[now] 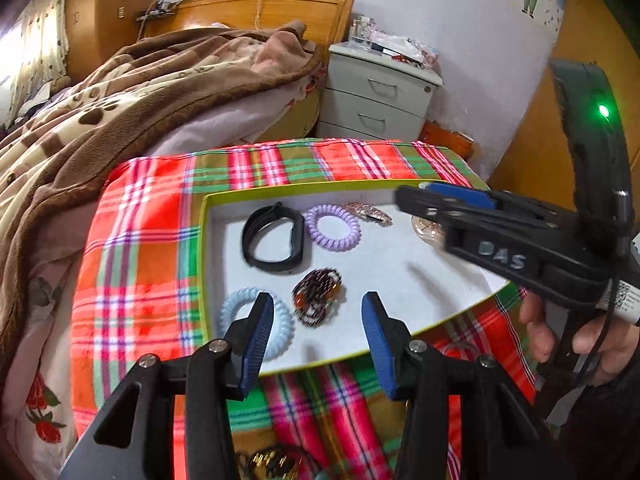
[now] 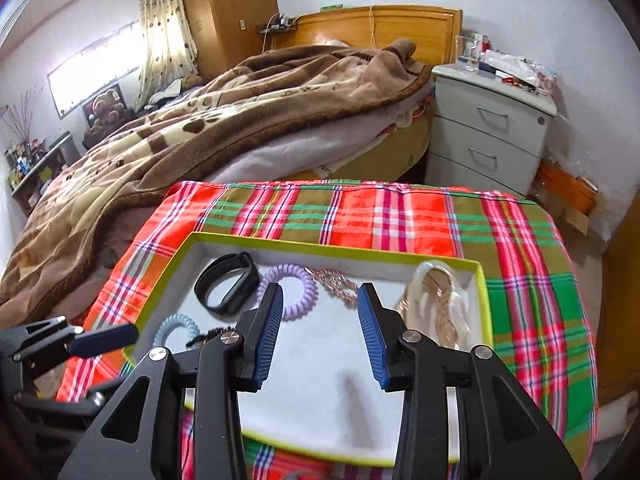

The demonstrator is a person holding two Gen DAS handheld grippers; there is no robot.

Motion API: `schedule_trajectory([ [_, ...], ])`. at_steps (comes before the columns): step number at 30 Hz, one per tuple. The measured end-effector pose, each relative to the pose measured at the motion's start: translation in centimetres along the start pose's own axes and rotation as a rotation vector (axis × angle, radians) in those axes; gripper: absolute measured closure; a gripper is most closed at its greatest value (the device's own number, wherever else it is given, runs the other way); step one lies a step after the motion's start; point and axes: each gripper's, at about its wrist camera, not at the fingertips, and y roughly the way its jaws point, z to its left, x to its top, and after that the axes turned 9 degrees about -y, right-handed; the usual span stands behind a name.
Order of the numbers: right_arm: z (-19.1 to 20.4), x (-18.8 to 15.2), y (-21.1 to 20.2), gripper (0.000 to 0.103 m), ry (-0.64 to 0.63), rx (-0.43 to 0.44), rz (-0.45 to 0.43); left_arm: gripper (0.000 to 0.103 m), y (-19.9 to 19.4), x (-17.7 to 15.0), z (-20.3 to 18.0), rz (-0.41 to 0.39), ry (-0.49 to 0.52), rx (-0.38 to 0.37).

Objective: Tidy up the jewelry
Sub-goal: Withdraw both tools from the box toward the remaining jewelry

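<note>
Jewelry lies gathered in a shallow white tray with a lime-green rim (image 2: pixel 320 245), which sits on a worktop covered by a red, green and olive plaid cloth (image 2: pixel 400 216). Behind the worktop stands a bed with a brown paw-print blanket (image 2: pixel 224 128), and beside it a pale nightstand with drawers (image 2: pixel 488 132).

The right gripper (image 2: pixel 320 328) hovers above the tray's middle with its blue-padded fingers (image 2: pixel 269 332) spread and nothing between them; a hand (image 1: pixel 560 332) holds its handle in the left wrist view. The left gripper (image 1: pixel 318 344) hangs over the near edge of the tray, its fingers (image 1: pixel 256 344) also spread wide and empty.

Inside the tray, a gold chain necklace in a clear wrapper (image 2: pixel 436 300) lies at the right end. A black wristband (image 1: pixel 274 238) rests at the far left, with a purple coil hair tie (image 1: pixel 333 227) just beside it and a rose-gold hair clip (image 1: pixel 370 214) next along the far wall. Nearer, a pale blue coil hair tie (image 1: pixel 240 312) sits by the left wall, partly behind a left finger. A dark beaded bracelet with amber beads (image 1: pixel 318 296) lies just right of it.
</note>
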Motion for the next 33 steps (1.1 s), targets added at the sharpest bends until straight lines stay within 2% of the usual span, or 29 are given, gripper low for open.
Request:
schedule_trajectory([
  [16,0.6,-6.6,-5.0,0.063,0.01,0.049,-0.018,0.055,-4.3,-4.5,4.0,-0.045,-0.119,0.017],
  [25,2.0,-10.1,-3.9,0.063,-0.01,0.091,0.062,0.055,-5.3,-6.5,5.9,-0.061,-0.17,0.042],
  [33,2.7,-10.7,-3.0,0.063,-0.027,0.091,0.093,0.055,-5.6,-7.9,7.8,-0.051,-0.216,0.061],
])
